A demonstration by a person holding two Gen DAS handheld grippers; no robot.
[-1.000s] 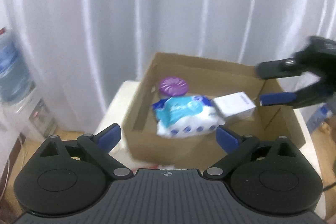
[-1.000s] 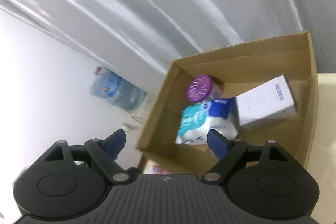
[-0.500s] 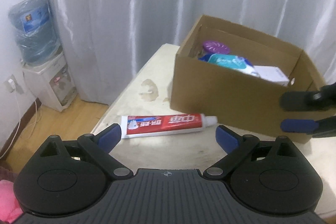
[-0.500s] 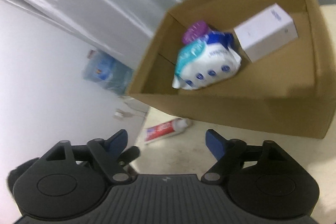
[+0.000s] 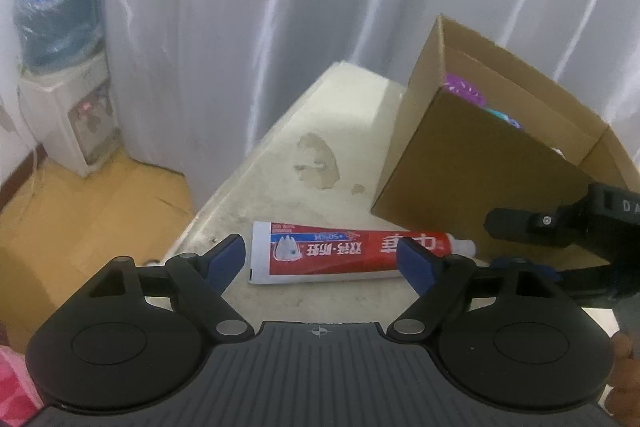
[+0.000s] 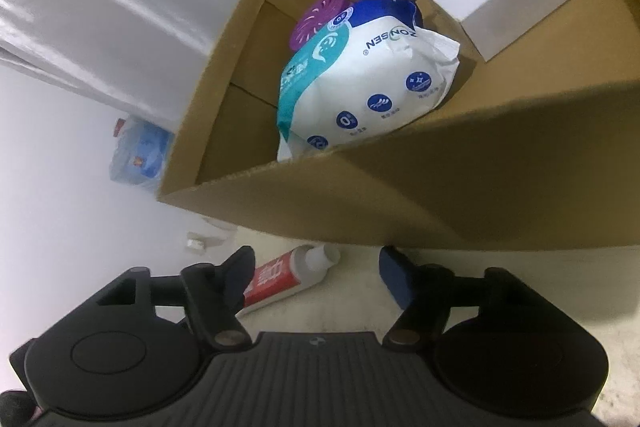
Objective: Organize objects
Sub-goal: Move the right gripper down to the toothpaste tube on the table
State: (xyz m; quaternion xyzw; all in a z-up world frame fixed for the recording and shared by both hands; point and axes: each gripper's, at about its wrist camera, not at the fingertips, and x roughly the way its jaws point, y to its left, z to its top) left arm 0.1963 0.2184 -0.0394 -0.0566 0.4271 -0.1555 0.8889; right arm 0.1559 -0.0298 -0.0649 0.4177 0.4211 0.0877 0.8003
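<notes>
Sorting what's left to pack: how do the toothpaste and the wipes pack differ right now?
The toothpaste lies flat on the table outside the box; the wipes pack sits inside it. The toothpaste is a slim red-and-white tube; the wipes pack is a bulky white-and-teal pouch. Neither is gripped.

A: How is the light?
B: Soft and even, glowing through the white pleated curtain (image 5: pixel 280 27) beyond the tongs, which shows glossy streaks.
A: Any blur?
B: Slight softness throughout. Fisheye bending curves the brown cardboard box (image 6: pixel 440 195) edges, and its inside left wall sits in shadow.
</notes>
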